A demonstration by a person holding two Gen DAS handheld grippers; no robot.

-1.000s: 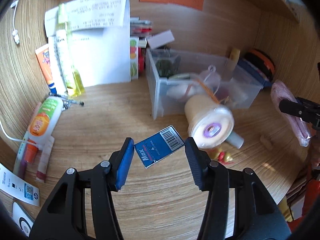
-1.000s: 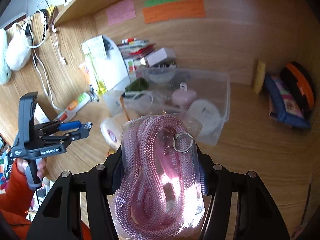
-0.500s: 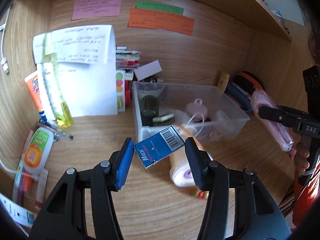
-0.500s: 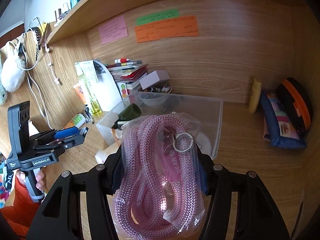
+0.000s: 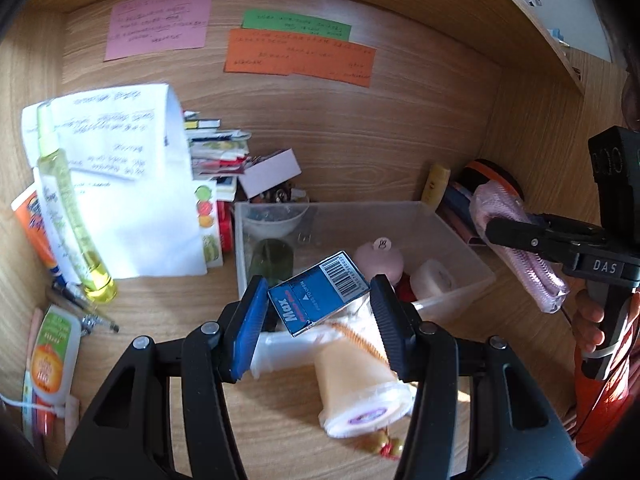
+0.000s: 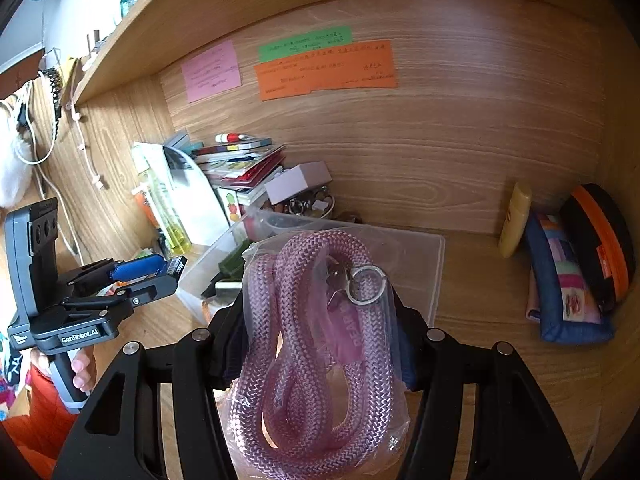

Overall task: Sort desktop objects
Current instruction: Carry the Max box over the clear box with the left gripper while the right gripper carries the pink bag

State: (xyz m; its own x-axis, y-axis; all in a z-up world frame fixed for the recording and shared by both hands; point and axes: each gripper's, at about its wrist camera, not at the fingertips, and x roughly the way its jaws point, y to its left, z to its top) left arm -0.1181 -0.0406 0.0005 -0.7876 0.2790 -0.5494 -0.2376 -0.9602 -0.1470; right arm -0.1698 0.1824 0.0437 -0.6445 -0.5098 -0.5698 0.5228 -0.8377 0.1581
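My left gripper (image 5: 318, 308) is shut on a small blue Max box (image 5: 318, 294) with a barcode, held in the air over the front wall of the clear plastic bin (image 5: 452, 292). It also shows in the right wrist view (image 6: 160, 270). My right gripper (image 6: 320, 320) is shut on a bagged pink rope (image 6: 320, 344), held above the desk near the bin's (image 6: 434, 276) right side. The rope bag shows in the left wrist view (image 5: 516, 248). The bin holds a bowl, a pink round thing and other small items.
A cream cup (image 5: 360, 392) lies on its side in front of the bin. A yellow bottle (image 5: 76, 224), white papers (image 5: 132, 184), tubes (image 5: 50, 356) and pens stand left. Books (image 6: 244, 164) are stacked behind. Pouches (image 6: 576, 268) lean at right.
Both grippers have risen and tilted up toward the back wall. The left one with the blue box has moved closer over the bin; the right one still holds the rope bag.
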